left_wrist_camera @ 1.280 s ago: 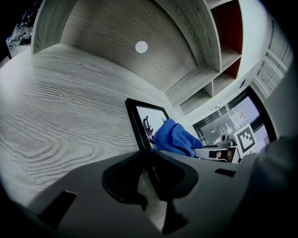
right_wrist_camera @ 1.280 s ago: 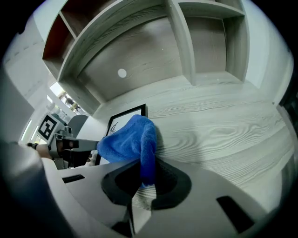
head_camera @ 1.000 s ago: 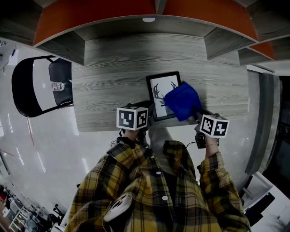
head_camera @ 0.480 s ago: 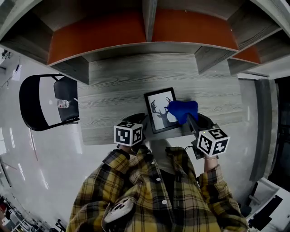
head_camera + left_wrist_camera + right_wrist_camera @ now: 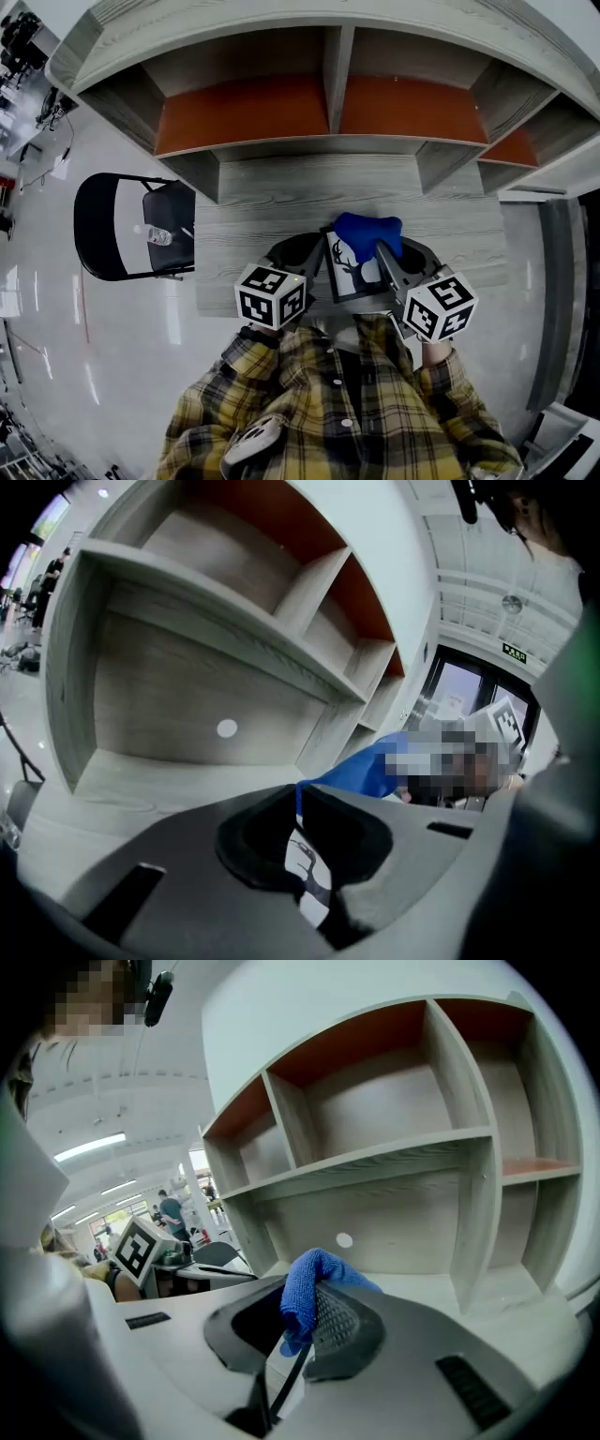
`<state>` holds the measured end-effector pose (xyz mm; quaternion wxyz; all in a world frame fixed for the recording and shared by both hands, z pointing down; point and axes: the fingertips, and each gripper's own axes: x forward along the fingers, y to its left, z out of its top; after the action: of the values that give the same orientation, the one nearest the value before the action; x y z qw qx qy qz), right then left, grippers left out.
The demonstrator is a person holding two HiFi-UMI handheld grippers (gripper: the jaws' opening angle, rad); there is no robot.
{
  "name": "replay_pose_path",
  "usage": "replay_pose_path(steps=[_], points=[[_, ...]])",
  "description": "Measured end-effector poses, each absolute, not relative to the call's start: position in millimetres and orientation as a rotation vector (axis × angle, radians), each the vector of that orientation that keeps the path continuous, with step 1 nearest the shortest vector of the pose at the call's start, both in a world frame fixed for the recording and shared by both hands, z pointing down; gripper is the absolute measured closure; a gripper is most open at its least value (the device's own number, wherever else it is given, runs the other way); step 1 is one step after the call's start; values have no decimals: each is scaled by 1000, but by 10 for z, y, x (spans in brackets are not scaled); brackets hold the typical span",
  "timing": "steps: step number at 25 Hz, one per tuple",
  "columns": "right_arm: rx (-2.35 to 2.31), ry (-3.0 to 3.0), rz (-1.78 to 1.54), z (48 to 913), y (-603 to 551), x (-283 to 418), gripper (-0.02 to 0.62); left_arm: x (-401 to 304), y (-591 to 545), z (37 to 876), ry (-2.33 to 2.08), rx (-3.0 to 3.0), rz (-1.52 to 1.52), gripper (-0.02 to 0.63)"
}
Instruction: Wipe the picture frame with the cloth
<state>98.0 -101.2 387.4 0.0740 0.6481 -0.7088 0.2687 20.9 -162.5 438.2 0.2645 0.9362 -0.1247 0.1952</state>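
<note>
A black picture frame (image 5: 349, 272) with a deer print is held over the desk's front edge, just ahead of my chest. My left gripper (image 5: 309, 264) is shut on its left edge, and the white print (image 5: 302, 857) shows edge-on between the jaws. A blue cloth (image 5: 367, 232) lies bunched over the frame's upper right part. It is pinched by my right gripper (image 5: 384, 253), which is shut on it. In the right gripper view the cloth (image 5: 305, 1290) bulges out of that gripper (image 5: 300, 1324). In the left gripper view the cloth (image 5: 361, 769) rises behind the left gripper (image 5: 300, 829).
The grey wooden desk (image 5: 262, 206) runs under a shelf unit (image 5: 333, 89) with orange back panels. Left of the desk stands a black chair (image 5: 112, 230) with a small bottle (image 5: 159, 236) on its seat. My checked sleeves fill the bottom of the head view.
The cloth has slid from the frame's right side up to its upper part. Both grippers and the frame now sit closer together and nearer my body, and the head view has tipped up toward the shelves.
</note>
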Motion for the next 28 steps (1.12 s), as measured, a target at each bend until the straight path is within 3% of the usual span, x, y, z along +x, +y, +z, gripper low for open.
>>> replay_pose_path(steps=[12,28], points=[[1911,-2287,516,3081,-1318,734,554,197,-1719,3322,-328,2720,334,600],[1951,-2294,445,2860,-1226,796,554,250,-1635,3109,-322,2764,304,600]])
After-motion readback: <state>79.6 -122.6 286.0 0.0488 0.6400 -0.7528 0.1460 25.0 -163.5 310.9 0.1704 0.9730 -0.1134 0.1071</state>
